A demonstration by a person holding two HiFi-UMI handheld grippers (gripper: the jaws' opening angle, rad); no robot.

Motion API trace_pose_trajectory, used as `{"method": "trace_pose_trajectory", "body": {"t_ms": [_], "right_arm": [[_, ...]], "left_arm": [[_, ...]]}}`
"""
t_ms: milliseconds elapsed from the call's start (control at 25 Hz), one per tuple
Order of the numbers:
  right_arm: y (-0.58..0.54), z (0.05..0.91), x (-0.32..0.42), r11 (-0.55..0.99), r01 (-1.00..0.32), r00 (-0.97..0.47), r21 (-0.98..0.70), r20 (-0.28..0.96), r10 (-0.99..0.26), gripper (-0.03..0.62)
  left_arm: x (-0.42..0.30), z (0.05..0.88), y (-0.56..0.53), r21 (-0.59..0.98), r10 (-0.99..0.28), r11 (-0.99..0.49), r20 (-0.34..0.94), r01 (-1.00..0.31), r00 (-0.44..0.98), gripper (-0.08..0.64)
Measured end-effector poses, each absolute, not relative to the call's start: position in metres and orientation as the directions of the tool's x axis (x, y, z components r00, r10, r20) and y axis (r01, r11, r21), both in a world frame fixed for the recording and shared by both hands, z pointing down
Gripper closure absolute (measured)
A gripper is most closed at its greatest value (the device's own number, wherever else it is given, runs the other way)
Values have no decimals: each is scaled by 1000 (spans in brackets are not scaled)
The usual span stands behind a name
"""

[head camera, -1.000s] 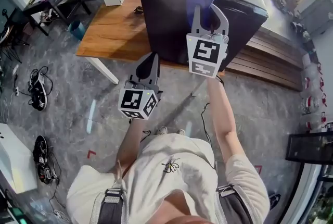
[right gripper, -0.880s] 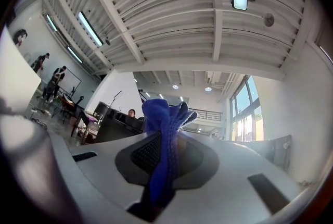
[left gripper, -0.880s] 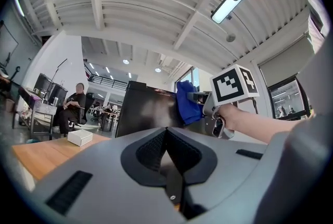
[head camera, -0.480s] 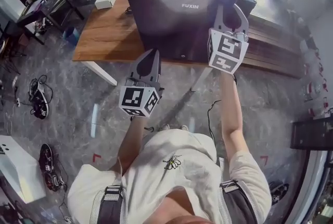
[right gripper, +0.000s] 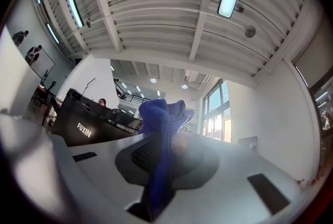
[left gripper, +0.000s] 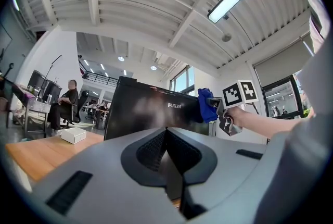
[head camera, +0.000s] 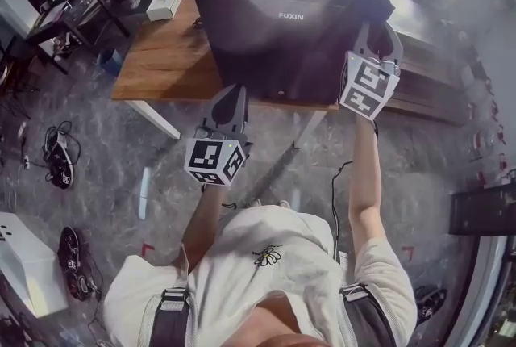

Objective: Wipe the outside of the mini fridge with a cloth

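Mini fridge [head camera: 266, 31]: black, FUXIN lettering on front, standing on wooden table [head camera: 157, 59]. Right gripper [head camera: 376, 29] raised to fridge's upper right corner. Jaws clamped on blue cloth [right gripper: 158, 124], parted only by the thickness of the fabric, bunched end sticking out past the fingertips. Cloth at the corner edge, seemingly touching it. Left gripper [head camera: 232, 95] held lower, in front of the table edge, not touching fridge. Jaws fully together, nothing between. White box [head camera: 165, 0] on table, left of fridge.
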State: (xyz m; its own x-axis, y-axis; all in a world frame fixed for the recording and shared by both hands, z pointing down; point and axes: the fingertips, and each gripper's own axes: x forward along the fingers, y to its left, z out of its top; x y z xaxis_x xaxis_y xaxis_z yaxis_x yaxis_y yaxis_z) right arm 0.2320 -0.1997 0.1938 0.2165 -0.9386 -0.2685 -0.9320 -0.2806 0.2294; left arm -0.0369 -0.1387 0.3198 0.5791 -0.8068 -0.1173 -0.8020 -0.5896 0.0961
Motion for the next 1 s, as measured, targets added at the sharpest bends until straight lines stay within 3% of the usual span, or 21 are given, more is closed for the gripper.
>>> {"method": "trace_pose_trajectory", "body": {"t_ms": [1000], "right_arm": [[-184, 195, 295, -420, -902, 385, 101, -253, -887, 531]], "left_arm": [[-63, 319, -141, 108, -836, -547, -121, -830, 536, 555]]}}
